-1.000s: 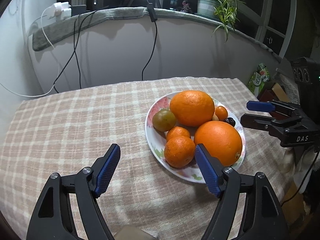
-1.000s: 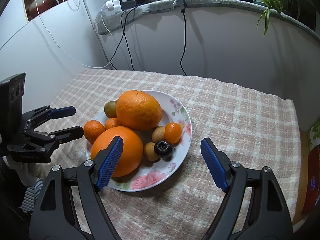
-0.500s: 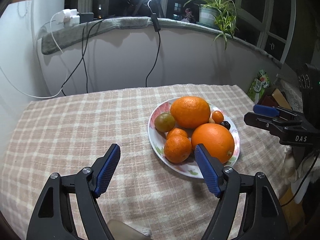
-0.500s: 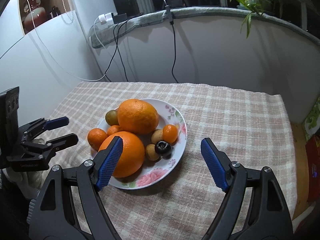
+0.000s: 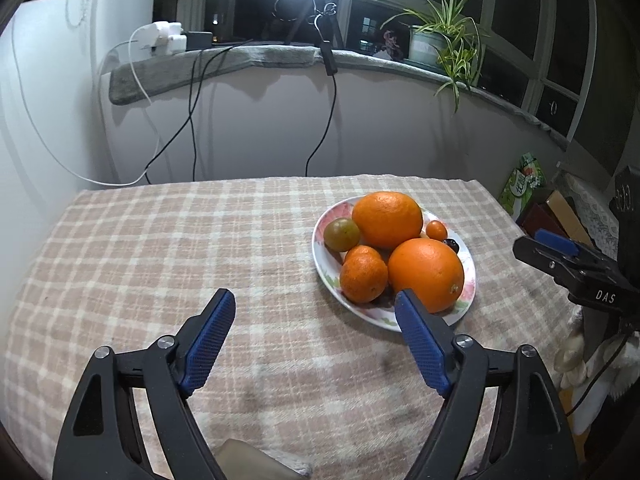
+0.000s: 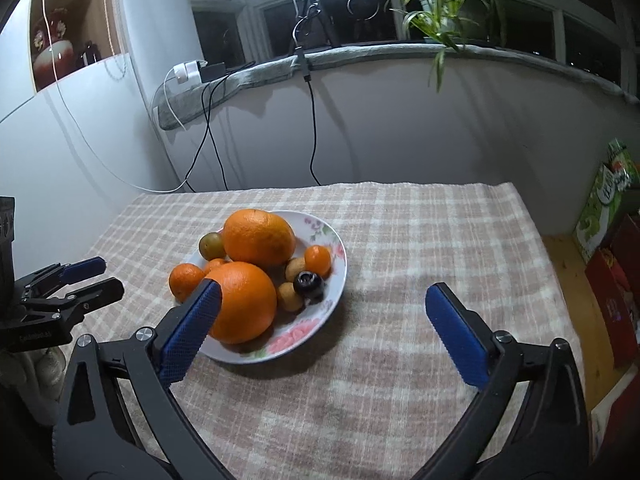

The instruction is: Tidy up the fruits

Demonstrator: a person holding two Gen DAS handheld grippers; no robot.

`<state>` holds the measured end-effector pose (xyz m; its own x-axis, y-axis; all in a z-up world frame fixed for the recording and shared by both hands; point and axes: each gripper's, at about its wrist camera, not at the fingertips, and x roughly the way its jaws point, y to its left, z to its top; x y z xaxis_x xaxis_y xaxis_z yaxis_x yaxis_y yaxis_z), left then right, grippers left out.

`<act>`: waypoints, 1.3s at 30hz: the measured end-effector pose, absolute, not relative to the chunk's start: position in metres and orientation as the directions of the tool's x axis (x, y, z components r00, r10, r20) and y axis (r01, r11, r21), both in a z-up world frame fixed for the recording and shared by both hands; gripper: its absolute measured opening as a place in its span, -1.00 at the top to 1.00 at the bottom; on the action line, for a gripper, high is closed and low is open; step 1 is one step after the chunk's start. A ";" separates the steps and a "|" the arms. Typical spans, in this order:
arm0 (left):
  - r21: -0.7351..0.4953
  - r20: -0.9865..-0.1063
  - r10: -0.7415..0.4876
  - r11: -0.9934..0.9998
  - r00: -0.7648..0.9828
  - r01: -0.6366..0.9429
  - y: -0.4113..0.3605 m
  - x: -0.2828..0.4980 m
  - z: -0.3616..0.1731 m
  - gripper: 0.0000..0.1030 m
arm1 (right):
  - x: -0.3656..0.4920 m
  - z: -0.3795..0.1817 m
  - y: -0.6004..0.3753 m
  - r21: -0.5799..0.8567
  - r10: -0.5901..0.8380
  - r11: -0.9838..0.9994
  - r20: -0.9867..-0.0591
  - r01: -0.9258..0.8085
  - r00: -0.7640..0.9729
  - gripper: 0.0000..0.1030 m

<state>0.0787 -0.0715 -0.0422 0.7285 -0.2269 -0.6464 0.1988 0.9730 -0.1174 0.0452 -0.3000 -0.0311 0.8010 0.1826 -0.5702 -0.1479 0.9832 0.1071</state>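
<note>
A white floral plate (image 5: 466,304) (image 6: 292,340) sits on the checked tablecloth, piled with fruit: two big oranges (image 5: 426,274) (image 6: 258,236), small tangerines (image 5: 363,279), a green-brown fruit (image 5: 341,234), a kumquat (image 6: 317,260), small brown fruits (image 6: 290,297) and a dark fruit (image 6: 307,282). My left gripper (image 5: 314,338) is open and empty, above the cloth at the plate's near left. My right gripper (image 6: 320,328) is open and empty, held back from the plate's right side. Each gripper shows in the other view, the right one (image 5: 560,250) and the left one (image 6: 86,278).
The table (image 5: 160,240) stands against a curved white wall with hanging cables (image 5: 192,120). A ledge carries a potted plant (image 5: 436,40) and chargers (image 5: 164,38). Boxes (image 6: 608,208) stand on the floor beyond the table's right edge.
Both grippers have drawn back and risen away from the plate, so the plate looks smaller and more of the room shows. Both stay open and empty.
</note>
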 end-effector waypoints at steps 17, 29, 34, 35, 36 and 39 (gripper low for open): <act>-0.119 -0.648 -0.216 0.976 0.731 0.183 -0.068 0.073 -0.043 -0.66 | 0.038 -0.033 -0.299 0.103 0.177 0.984 -0.565 -0.144 0.806 -1.00; -0.122 -0.651 -0.213 0.977 0.728 0.177 -0.066 0.073 -0.045 -0.66 | 0.039 -0.035 -0.297 0.104 0.178 0.984 -0.573 -0.144 0.800 -1.00; -0.123 -0.650 -0.214 0.977 0.729 0.177 -0.066 0.073 -0.045 -0.67 | 0.039 -0.035 -0.297 0.104 0.177 0.984 -0.574 -0.143 0.800 -1.00; -0.123 -0.650 -0.215 0.976 0.729 0.178 -0.066 0.072 -0.045 -0.67 | 0.039 -0.035 -0.297 0.104 0.176 0.984 -0.574 -0.142 0.800 -1.00; -0.123 -0.650 -0.216 0.976 0.729 0.179 -0.066 0.073 -0.045 -0.67 | 0.039 -0.035 -0.297 0.105 0.175 0.984 -0.574 -0.140 0.800 -1.00; -0.124 -0.650 -0.215 0.976 0.729 0.178 -0.066 0.072 -0.045 -0.67 | 0.038 -0.035 -0.297 0.108 0.175 0.985 -0.574 -0.138 0.800 -1.00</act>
